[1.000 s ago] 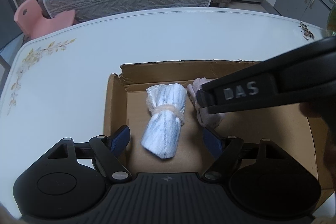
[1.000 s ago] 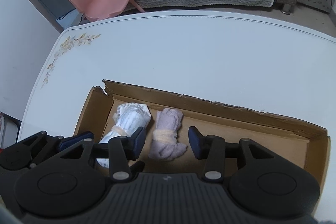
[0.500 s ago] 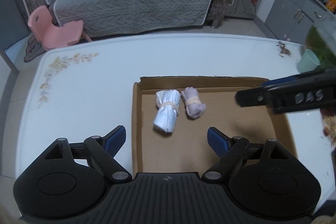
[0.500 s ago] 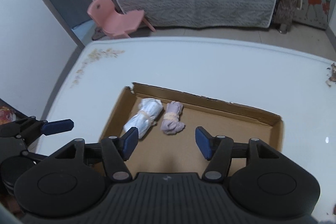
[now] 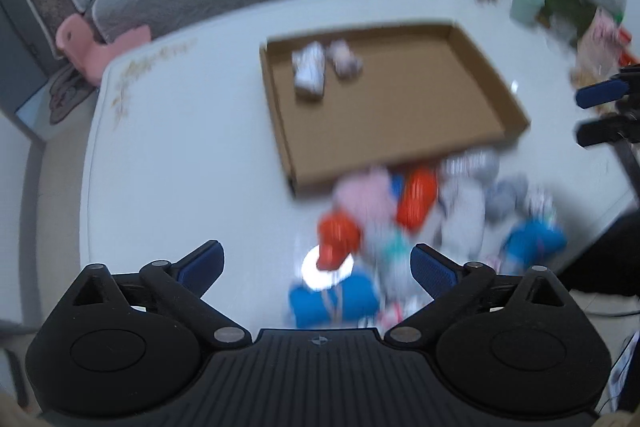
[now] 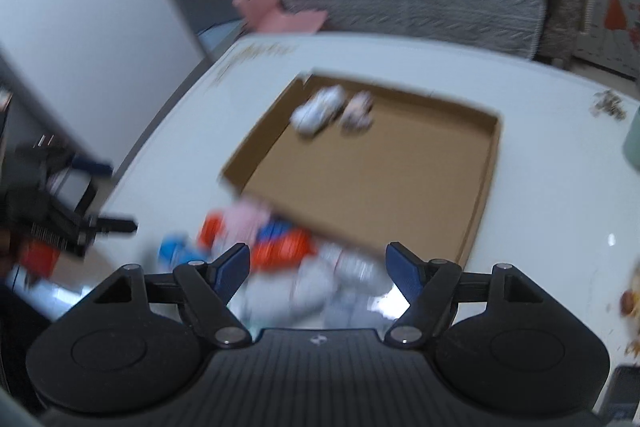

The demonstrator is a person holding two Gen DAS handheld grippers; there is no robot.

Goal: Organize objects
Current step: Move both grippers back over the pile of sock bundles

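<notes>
Grippers left and right both spread, empty, high above sock pile.

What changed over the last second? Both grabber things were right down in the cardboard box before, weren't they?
Both pulled back and up from the box. The left gripper and right gripper, jaws open and empty, now hang over a blurred heap of rolled cloths on the table by the box's near edge. Unchanged: the white-blue roll and the pale pink roll lie side by side in the box.
</notes>
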